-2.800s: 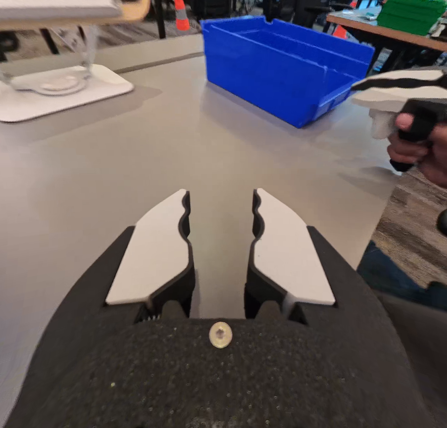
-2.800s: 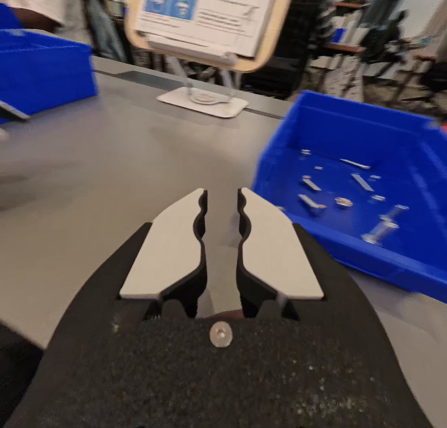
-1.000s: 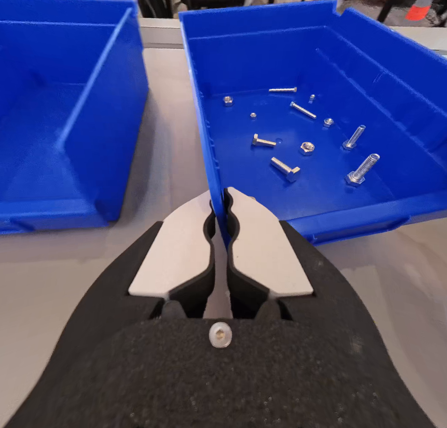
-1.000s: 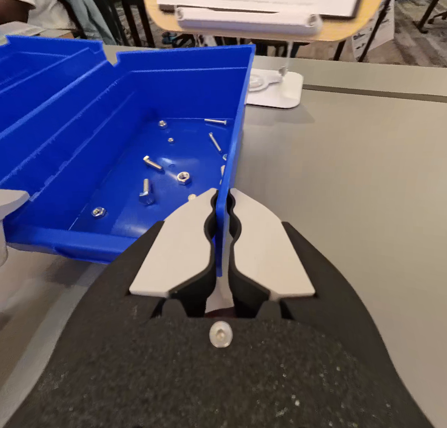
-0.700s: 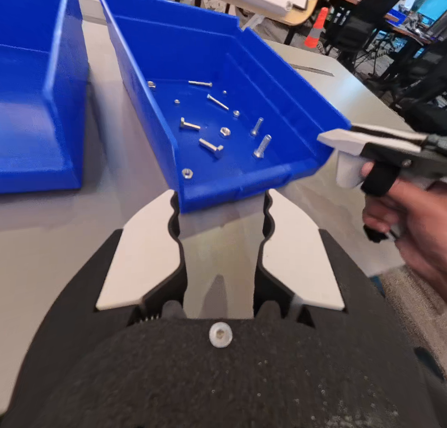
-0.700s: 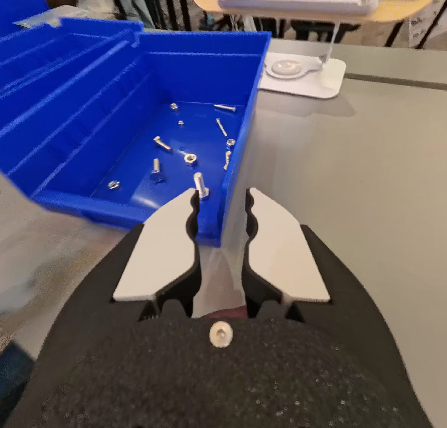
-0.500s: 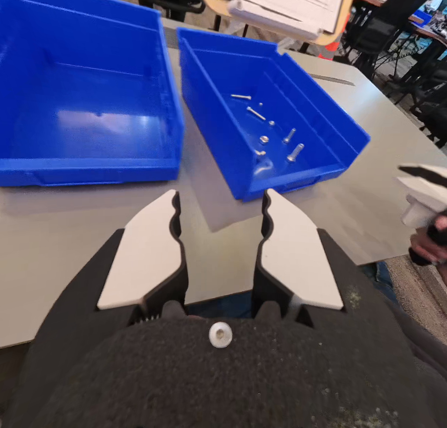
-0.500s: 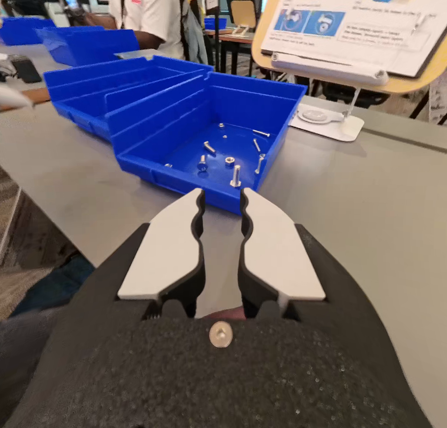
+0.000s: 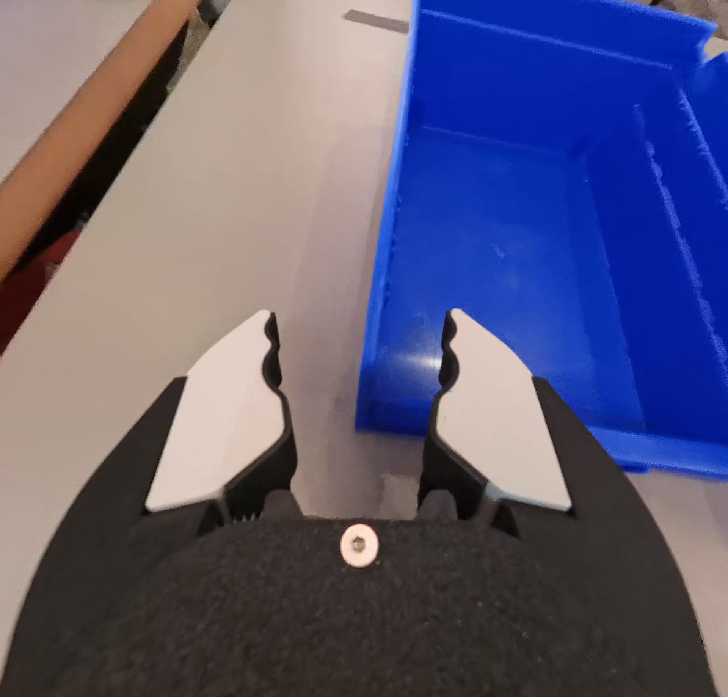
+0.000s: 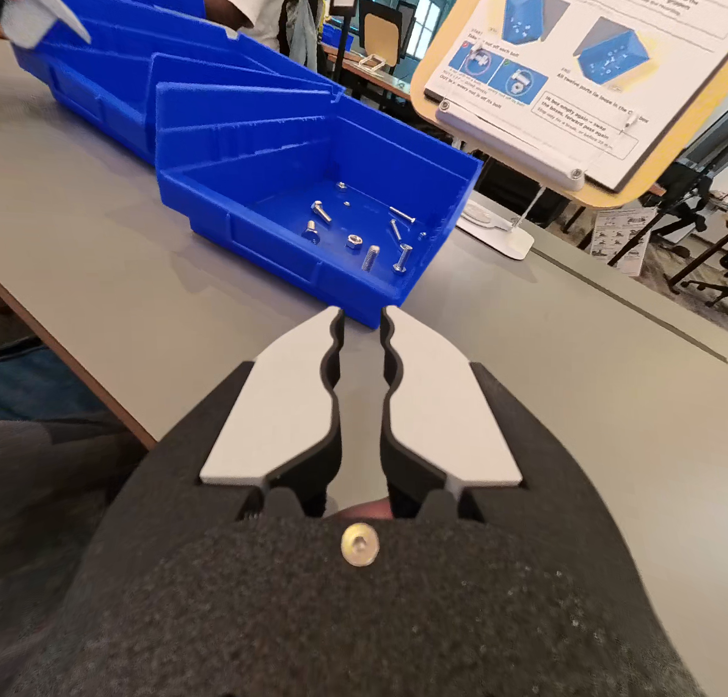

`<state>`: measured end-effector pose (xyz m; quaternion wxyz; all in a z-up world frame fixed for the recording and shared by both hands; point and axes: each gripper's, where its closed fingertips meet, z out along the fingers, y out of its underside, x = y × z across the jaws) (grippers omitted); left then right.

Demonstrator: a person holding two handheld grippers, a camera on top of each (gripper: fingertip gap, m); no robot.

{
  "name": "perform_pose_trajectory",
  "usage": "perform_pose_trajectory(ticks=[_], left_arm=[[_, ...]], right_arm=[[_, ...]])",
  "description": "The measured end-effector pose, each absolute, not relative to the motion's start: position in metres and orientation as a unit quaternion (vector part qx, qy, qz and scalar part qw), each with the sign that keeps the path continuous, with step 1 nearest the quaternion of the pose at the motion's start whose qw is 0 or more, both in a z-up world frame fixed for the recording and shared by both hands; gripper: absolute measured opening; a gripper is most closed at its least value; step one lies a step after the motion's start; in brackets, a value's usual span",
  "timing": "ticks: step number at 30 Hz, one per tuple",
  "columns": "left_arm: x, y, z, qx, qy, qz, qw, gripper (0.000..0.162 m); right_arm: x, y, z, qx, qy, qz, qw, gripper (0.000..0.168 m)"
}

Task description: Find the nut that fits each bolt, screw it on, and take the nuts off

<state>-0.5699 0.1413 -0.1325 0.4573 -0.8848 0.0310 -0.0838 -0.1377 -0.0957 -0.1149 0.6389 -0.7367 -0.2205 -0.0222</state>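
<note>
Honestly the bolts [image 10: 370,258] and nuts [image 10: 353,241] sit loose in the blue bin [image 10: 275,240], right gripper [image 10: 361,315] narrow and empty short of it, left gripper [image 9: 360,315] wide over the empty bin [image 9: 512,264], so a sloppy pinch probably skitters those tiny nuts away.

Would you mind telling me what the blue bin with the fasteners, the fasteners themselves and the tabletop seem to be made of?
Blue bin holding the fasteners: apparently moulded plastic, given its uniform colour, ribbed walls and soft sheen. Small silvery bolts and nuts: likely bright-plated steel, shiny with visible threads. Grey tabletop: smooth matte surface, probably laminate, with a brown edge; the core is not visible.
</note>
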Motion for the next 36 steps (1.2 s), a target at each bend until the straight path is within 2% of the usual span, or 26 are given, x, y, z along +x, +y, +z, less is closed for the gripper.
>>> perform_pose_trajectory(ticks=[2, 3, 4, 5, 10, 13, 20, 24, 27, 29, 32, 36], left_arm=[[-0.563, 0.148, -0.135, -0.884, 0.034, -0.120, 0.450, 0.057], [-0.560, 0.150, -0.134, -0.882, 0.035, -0.138, 0.450, 0.040], [-0.557, 0.149, -0.132, -0.880, 0.040, -0.145, 0.452, 0.016], [-0.558, 0.148, -0.131, -0.880, 0.044, -0.135, 0.454, 0.007], [-0.563, 0.120, -0.131, -0.888, 0.025, -0.081, 0.451, 0.005], [-0.573, 0.087, -0.130, -0.886, 0.002, -0.056, 0.460, 0.004], [-0.590, 0.007, -0.130, -0.888, -0.015, -0.035, 0.459, 0.005], [-0.589, -0.025, -0.130, -0.883, -0.019, -0.058, 0.466, 0.006], [-0.584, -0.036, -0.131, -0.884, -0.003, -0.065, 0.464, 0.006], [-0.583, -0.039, -0.130, -0.882, 0.004, -0.061, 0.466, 0.006], [-0.577, -0.044, -0.126, -0.874, 0.028, -0.024, 0.484, 0.005], [-0.558, -0.049, -0.073, -0.836, 0.049, 0.005, 0.546, 0.005]], right_arm=[[-0.142, -0.098, -0.115, -0.731, -0.231, -0.033, 0.642, 0.016], [-0.145, -0.099, -0.116, -0.729, -0.236, -0.032, 0.642, 0.016], [-0.147, -0.099, -0.118, -0.729, -0.241, -0.033, 0.639, 0.015], [-0.150, -0.099, -0.121, -0.731, -0.246, -0.033, 0.636, 0.015], [-0.162, -0.101, -0.128, -0.741, -0.255, -0.017, 0.621, 0.016], [-0.186, -0.104, -0.128, -0.748, -0.263, 0.019, 0.609, 0.023], [-0.318, -0.086, -0.111, -0.758, -0.271, 0.170, 0.569, 0.045], [-0.381, -0.057, -0.105, -0.775, -0.264, 0.166, 0.550, 0.051], [-0.403, -0.040, -0.118, -0.795, -0.241, 0.151, 0.535, 0.043], [-0.398, -0.026, -0.128, -0.818, -0.193, 0.110, 0.530, 0.012], [-0.392, -0.025, -0.115, -0.802, -0.171, 0.095, 0.564, 0.006], [-0.372, -0.028, -0.073, -0.764, -0.160, 0.095, 0.617, 0.005]])
